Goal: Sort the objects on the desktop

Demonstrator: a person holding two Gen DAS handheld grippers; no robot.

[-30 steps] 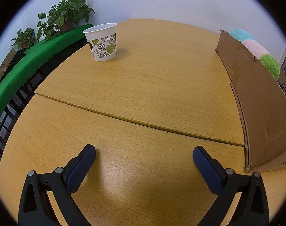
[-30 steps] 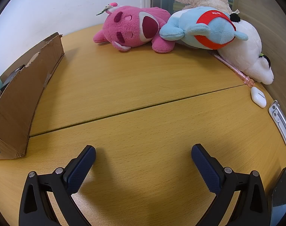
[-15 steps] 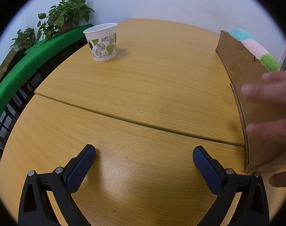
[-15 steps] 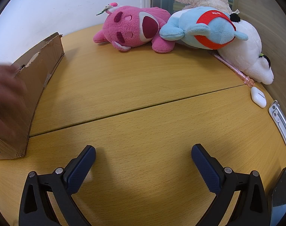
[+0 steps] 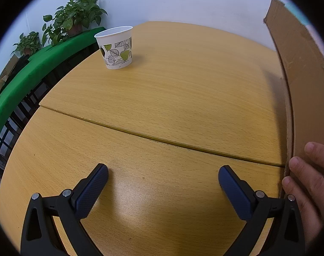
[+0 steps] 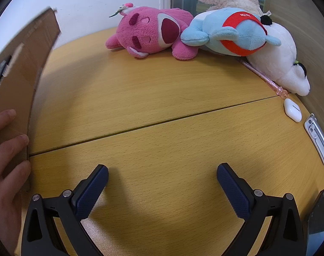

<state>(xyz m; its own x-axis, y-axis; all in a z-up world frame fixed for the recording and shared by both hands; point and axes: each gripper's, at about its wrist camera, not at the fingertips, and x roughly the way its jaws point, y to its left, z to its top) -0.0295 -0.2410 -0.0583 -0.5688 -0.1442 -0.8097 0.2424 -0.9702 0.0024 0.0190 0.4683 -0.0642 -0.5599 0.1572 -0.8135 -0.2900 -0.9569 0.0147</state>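
A cardboard box [image 5: 300,89] stands between the two grippers; it also shows in the right wrist view [image 6: 19,79]. A bare hand [image 5: 308,183] grips its near corner, also seen in the right wrist view [image 6: 6,160]. My left gripper [image 5: 163,183] is open and empty over the wooden table [image 5: 172,98]. My right gripper [image 6: 162,183] is open and empty too. A pink plush [image 6: 149,32], a blue plush [image 6: 232,34] and a white plush [image 6: 279,59] lie at the far right. A leaf-patterned paper cup [image 5: 116,48] stands far left.
A pink pen [image 6: 266,79], a white earbud case [image 6: 292,112] and a grey metal clip [image 6: 317,136] lie along the right edge. A dark phone [image 6: 315,219] sits near right. A green ledge [image 5: 34,70] with potted plants [image 5: 72,21] runs beyond the left edge.
A hand came in and took hold of the box's near corner. The box now stands closer and taller in both views. Both grippers stayed still and open.
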